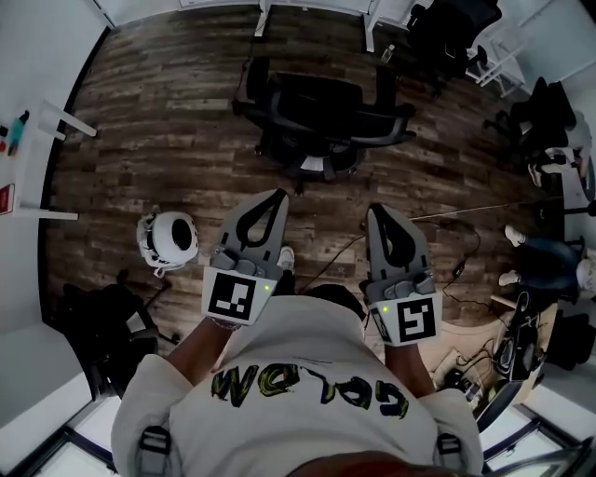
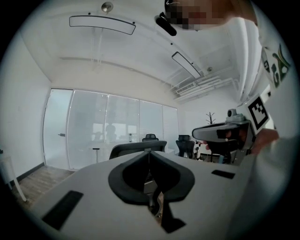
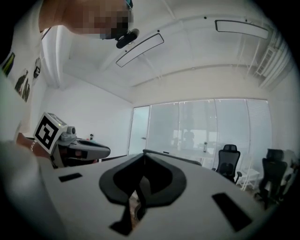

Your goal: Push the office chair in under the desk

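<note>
The black office chair stands on the wood floor, a little out from the white desk at the far edge. My left gripper and right gripper are held side by side in front of me. Both point at the chair, short of it and not touching it. Both are shut with nothing between the jaws. In the left gripper view the shut left gripper lines up with the chair's backrest, and the right gripper shows beside it. The right gripper view shows the shut right gripper.
A white round device sits on the floor at my left, with a black bag nearer me. Cables trail at the right. More black chairs stand at the back right, and a seated person's legs are at the right.
</note>
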{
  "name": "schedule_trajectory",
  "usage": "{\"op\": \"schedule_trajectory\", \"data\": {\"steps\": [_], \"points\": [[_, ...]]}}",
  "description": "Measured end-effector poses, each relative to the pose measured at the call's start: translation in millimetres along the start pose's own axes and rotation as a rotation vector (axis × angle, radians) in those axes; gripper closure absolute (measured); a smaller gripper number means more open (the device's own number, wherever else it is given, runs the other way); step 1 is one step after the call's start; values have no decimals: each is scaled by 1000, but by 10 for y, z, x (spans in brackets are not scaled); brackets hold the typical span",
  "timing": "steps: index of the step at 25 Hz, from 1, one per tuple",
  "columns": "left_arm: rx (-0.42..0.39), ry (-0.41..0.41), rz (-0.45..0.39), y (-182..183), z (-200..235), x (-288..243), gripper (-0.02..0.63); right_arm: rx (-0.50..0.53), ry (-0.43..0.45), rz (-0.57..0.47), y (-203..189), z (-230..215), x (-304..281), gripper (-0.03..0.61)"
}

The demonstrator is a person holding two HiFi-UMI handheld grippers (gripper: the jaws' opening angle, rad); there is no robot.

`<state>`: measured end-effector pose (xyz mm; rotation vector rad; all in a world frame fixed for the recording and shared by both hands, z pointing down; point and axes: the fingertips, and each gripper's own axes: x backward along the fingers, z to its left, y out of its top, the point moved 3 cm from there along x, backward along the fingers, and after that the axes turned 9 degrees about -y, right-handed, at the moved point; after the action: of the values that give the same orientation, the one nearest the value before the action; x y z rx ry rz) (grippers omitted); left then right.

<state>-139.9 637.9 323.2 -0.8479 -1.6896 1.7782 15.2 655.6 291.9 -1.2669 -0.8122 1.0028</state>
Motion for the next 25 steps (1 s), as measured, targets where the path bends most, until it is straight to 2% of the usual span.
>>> {"op": "schedule_trajectory", "data": {"steps": [5, 8, 11, 15, 19, 25], "points": [[-50, -30, 36, -100, 302, -177, 600, 22, -21, 25, -110, -80, -246, 535], [-112, -52, 99, -237, 474, -308, 594, 76, -38, 68, -244, -280, -346, 513], [-224, -68, 178, -432, 749, -462, 487, 171, -33, 108, -407, -544, -466, 478], [-376, -104, 292, -699, 1125, -660, 465, 324, 30, 171, -671, -974, -637, 446], [-538, -156, 445, -1010, 1466, -928, 427, 480, 115, 271, -1010, -1357, -861, 410], [-602, -197, 632, -1535, 1986, -1289, 385, 614, 205, 406, -1632, -1775, -1230, 350]]}}
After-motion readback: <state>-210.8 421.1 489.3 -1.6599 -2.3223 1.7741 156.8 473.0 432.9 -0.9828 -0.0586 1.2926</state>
